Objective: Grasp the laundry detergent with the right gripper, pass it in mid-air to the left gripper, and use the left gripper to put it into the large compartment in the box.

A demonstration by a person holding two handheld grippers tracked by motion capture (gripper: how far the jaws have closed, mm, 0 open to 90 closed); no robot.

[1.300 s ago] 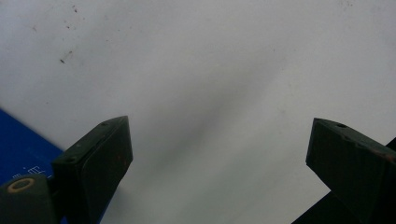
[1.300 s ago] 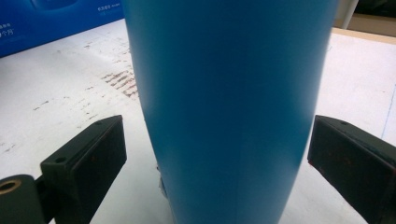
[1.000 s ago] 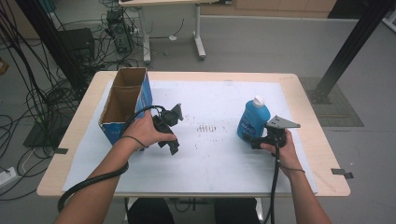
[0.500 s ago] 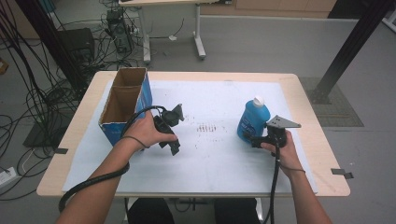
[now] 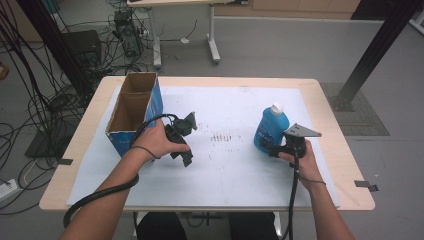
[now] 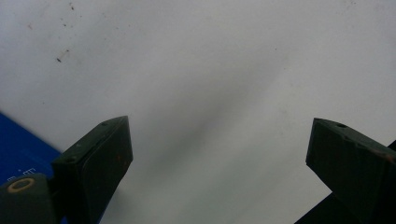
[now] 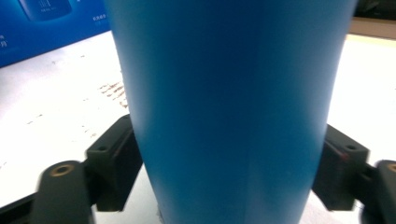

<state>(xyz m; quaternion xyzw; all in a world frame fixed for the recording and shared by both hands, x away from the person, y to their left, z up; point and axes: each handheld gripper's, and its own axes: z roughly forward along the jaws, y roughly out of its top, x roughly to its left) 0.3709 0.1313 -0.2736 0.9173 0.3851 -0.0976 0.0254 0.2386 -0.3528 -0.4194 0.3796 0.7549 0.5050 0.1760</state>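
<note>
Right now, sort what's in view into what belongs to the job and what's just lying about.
In the job:
- blue bottle, between the right gripper's closing jaws
- cardboard box, open-topped

Lying about:
- left gripper, open over the white sheet
- floor cables

In the high view we see even, soft light from overhead; the white sheet on the table (image 5: pixel 235 165) is bright without glare, and shadows under the hands stay faint. The floor beyond is dimmer, and straight lines bend slightly toward the frame's edges. In the left gripper view we see a grey, flat surface with a soft diagonal shadow and blurred dark pads. In the right gripper view the blue bottle (image 7: pixel 229 107) sits too close, out of focus, with a pale sheen down its side.
</note>
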